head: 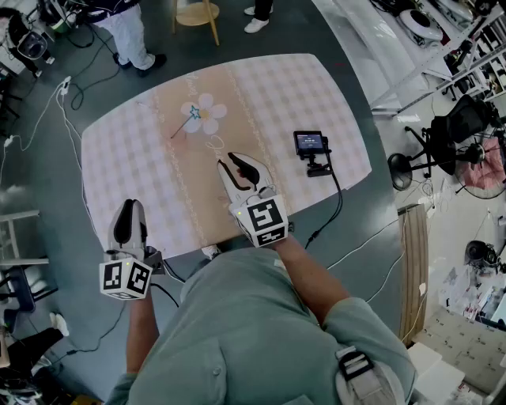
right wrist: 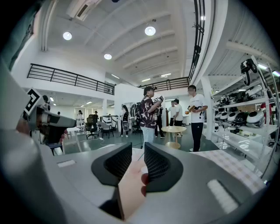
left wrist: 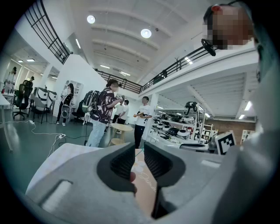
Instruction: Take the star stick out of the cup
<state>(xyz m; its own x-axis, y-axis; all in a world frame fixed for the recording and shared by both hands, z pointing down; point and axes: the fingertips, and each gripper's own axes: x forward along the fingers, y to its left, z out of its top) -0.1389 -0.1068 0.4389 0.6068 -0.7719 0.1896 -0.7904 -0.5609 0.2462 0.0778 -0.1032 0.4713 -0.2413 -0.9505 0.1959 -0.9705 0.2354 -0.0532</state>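
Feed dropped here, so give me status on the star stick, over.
Left tool and right tool open, empty, over the near table edge. Star stick at the cup, untouched. Nothing between; screen off to the right.

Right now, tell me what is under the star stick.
The star stick lies flat on the checked tablecloth, its star end at a printed white flower. The cloth right beneath it is covered.

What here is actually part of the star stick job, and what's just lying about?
For the job:
star stick
left gripper
right gripper
(no cup in sight)

Lying about:
small screen on a stand
cable
stool
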